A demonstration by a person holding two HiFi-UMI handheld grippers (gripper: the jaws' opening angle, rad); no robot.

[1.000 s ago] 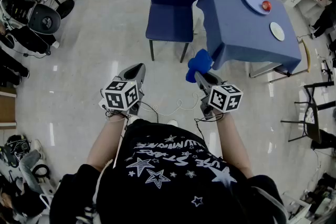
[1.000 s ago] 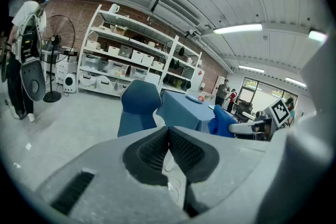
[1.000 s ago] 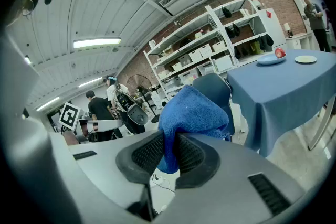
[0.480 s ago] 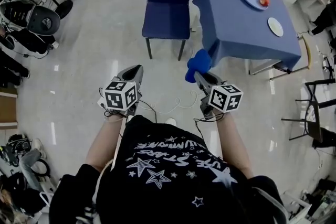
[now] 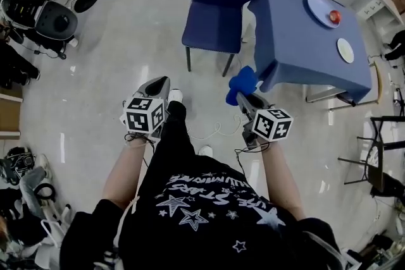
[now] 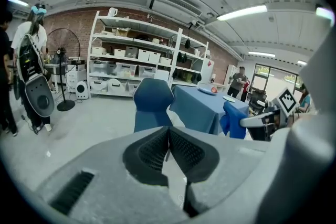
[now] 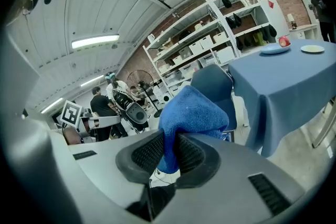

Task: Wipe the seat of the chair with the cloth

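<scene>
Since a second ago, a foot (image 5: 174,97) has come forward between my grippers. I record the right gripper (image 5: 244,98) clenched on the blue cloth (image 5: 242,80), held in the air well short of the chair (image 5: 214,16) beside the table (image 5: 304,41). The left gripper (image 5: 162,84) is pressed together, empty.

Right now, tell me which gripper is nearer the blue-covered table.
Right. The right gripper, shut on the blue cloth, sits just short of the table's near corner. The left gripper, shut on nothing, is well to the left, past the chair's front legs.
</scene>
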